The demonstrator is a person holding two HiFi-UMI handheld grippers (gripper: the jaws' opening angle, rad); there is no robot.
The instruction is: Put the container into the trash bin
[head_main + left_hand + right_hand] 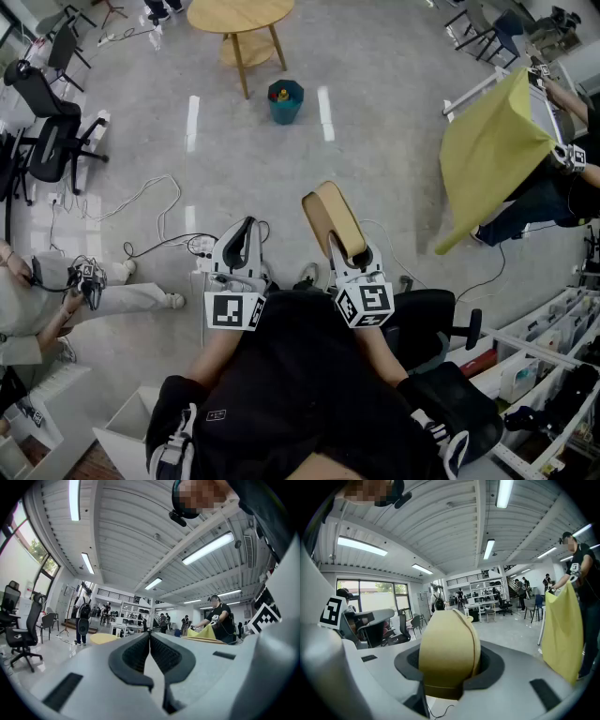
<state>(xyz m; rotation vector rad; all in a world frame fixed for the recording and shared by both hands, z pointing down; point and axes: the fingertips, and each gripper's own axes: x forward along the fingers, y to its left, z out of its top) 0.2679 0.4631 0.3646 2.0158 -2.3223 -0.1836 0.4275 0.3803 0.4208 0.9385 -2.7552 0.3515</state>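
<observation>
A tan, rounded container sticks out forward from my right gripper, whose jaws are shut on its lower end. In the right gripper view the container fills the space between both pads. My left gripper is held beside it at the same height, jaws closed together with nothing in them; its own view shows the dark pads meeting. A small teal trash bin with something yellow and red inside stands on the grey floor far ahead, beside the round wooden table.
A person at the right holds up a yellow cloth. Another person sits on the floor at the left. Black office chairs stand at the left, cables trail over the floor, and shelving lies at the lower right.
</observation>
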